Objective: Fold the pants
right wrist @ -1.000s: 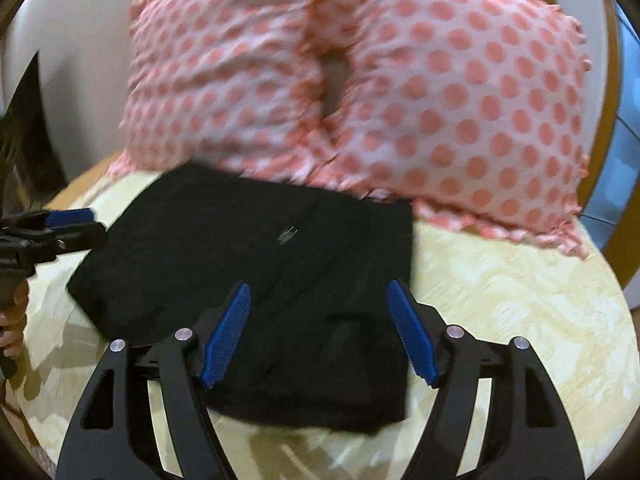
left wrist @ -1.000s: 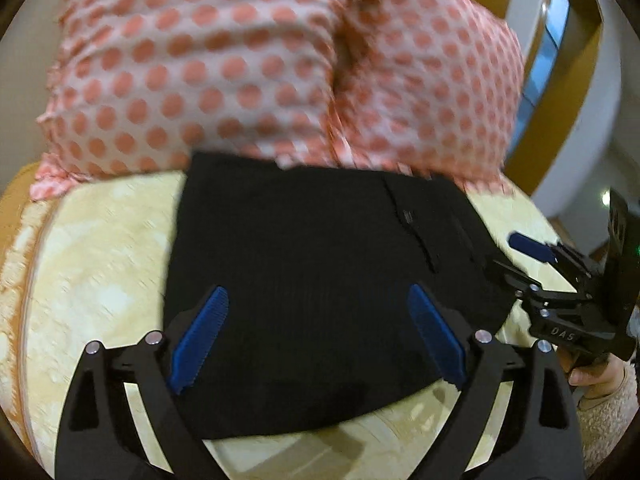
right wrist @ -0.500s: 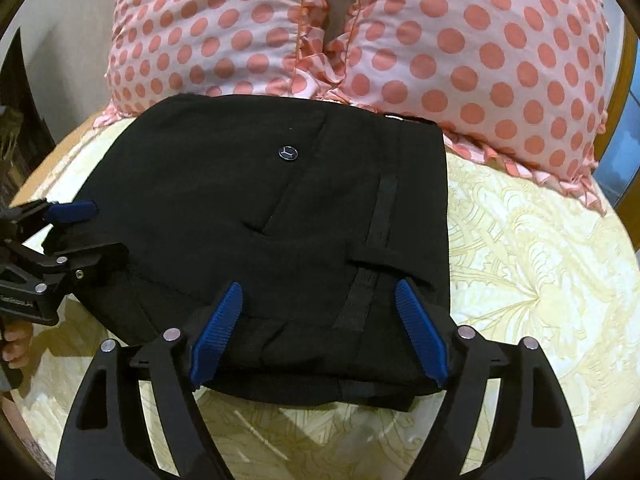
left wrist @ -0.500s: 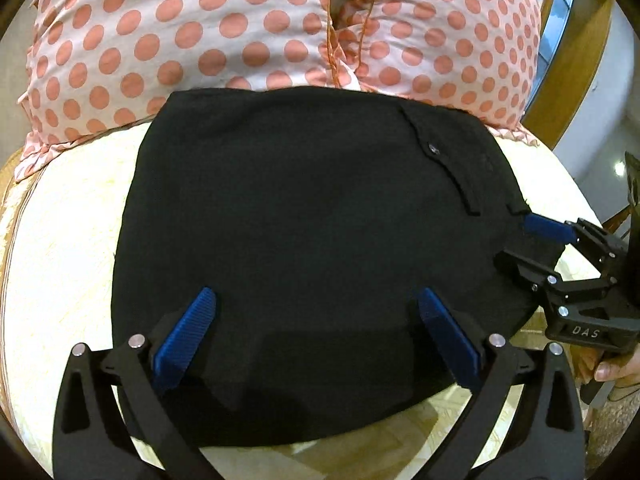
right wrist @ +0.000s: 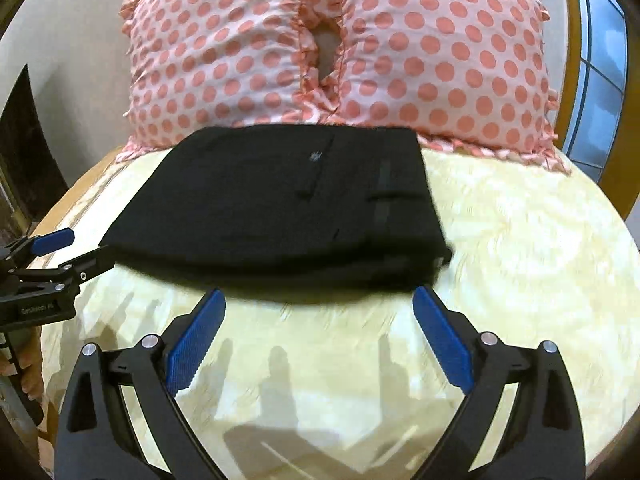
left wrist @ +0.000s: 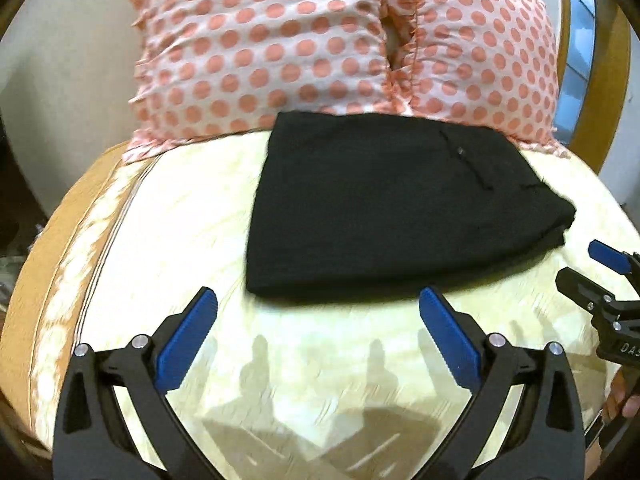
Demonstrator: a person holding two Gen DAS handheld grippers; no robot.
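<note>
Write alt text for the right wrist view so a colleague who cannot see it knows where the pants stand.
Black pants lie folded into a compact rectangle on a cream patterned bedspread, their far edge against two polka-dot pillows. The right claw hangs open and empty just short of the near edge, and the left claw sits open at the pants' left corner.

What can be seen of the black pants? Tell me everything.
The black pants lie folded into a compact, roughly rectangular stack of layers on the pale yellow patterned bedspread. The cloth looks like matte woven fabric. A small button, a pocket seam and a belt loop show on top. The far edge meets the pink polka-dot pillows. Neither the left gripper nor the right gripper touches them; both stand open.
</note>
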